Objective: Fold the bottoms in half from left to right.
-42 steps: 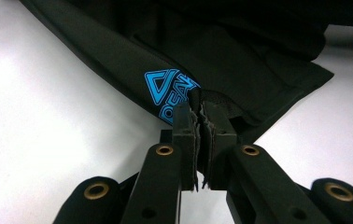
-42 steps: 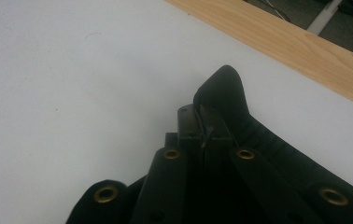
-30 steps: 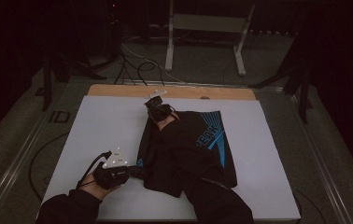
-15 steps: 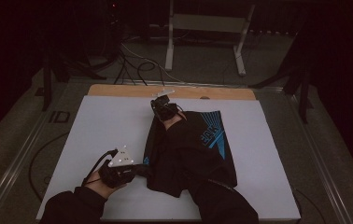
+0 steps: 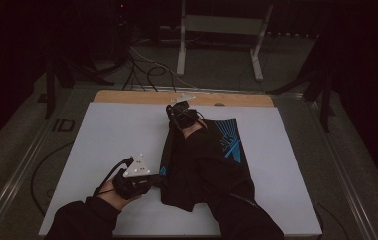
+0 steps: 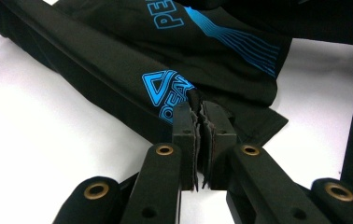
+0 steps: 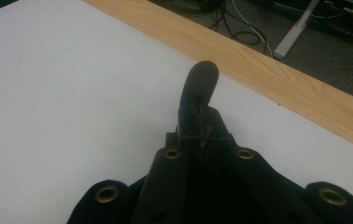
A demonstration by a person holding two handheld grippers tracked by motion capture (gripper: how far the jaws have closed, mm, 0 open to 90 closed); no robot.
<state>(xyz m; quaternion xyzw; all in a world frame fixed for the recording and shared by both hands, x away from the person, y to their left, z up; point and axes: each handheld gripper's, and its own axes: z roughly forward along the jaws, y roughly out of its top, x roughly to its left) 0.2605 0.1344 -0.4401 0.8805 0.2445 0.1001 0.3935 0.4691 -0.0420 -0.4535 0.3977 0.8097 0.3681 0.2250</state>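
Left gripper (image 5: pixel 154 181), lower left of frame, jaws clamped on near hem of black shorts (image 5: pixel 212 165). Shorts' long axis runs up the white tabletop (image 5: pixel 107 135) to right gripper (image 5: pixel 173 111), top centre, jaws pinching far edge.

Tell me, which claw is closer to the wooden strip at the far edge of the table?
The right claw. It holds the black garment just short of the wooden strip. The left claw grips the garment's near part, far from the strip.
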